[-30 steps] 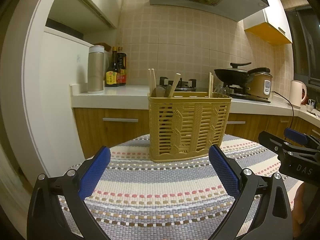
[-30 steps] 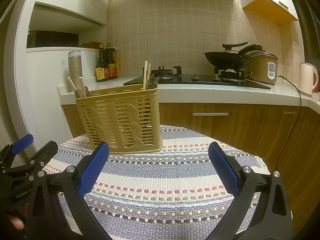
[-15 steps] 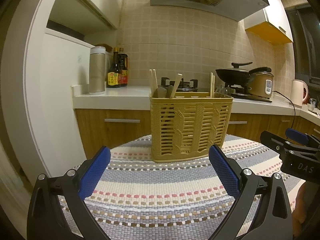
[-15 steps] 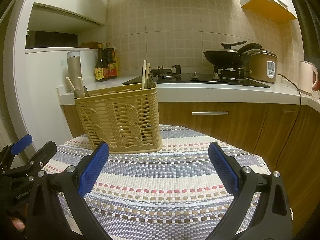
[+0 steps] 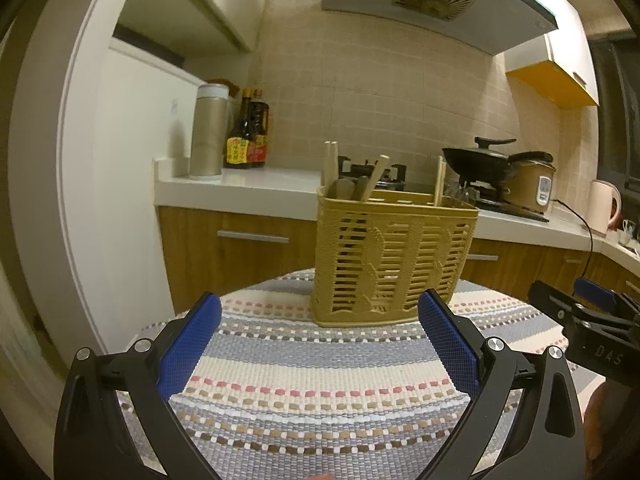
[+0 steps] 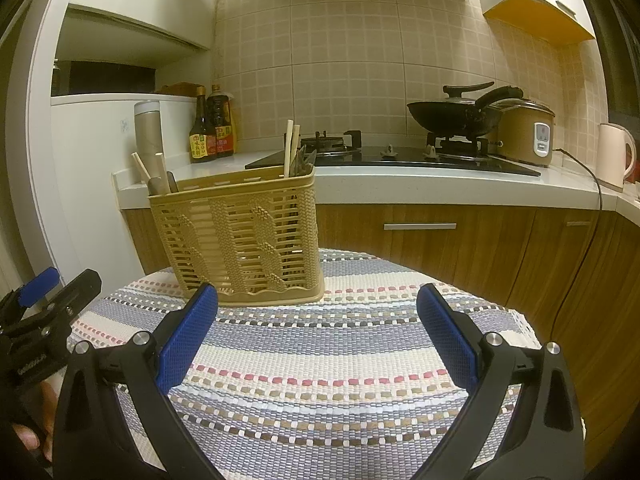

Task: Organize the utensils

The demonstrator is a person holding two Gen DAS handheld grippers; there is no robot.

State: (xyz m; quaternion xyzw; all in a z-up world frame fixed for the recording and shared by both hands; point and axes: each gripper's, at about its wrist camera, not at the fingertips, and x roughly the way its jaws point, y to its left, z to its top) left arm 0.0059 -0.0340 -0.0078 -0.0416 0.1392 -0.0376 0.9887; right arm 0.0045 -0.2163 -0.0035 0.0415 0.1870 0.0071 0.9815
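Basket [image 5: 394, 258] front and centre, a tan slatted utensil holder standing upright at the far side of the round surface [image 5: 320, 384] with its striped woven cloth. Wooden chopsticks [image 5: 331, 162] poke up at its left end beside dark utensil handles [image 5: 352, 189], and another stick [image 5: 440, 180] rises toward the right end. Left tongs [image 5: 318, 344] hover low over the cloth, spread wide, nothing between the blue pads [image 5: 190, 346], basket just beyond them. Right tongs [image 6: 318, 340] are wide apart as well and empty, the basket ahead and to their left, its foot just behind the left pad [image 6: 188, 338]. Behind, the kitchen counter [image 6: 440, 186] carries a wok [image 6: 454, 114], rice cooker [image 6: 526, 130], kettle [image 6: 614, 152] and sauce bottles [image 6: 212, 126].
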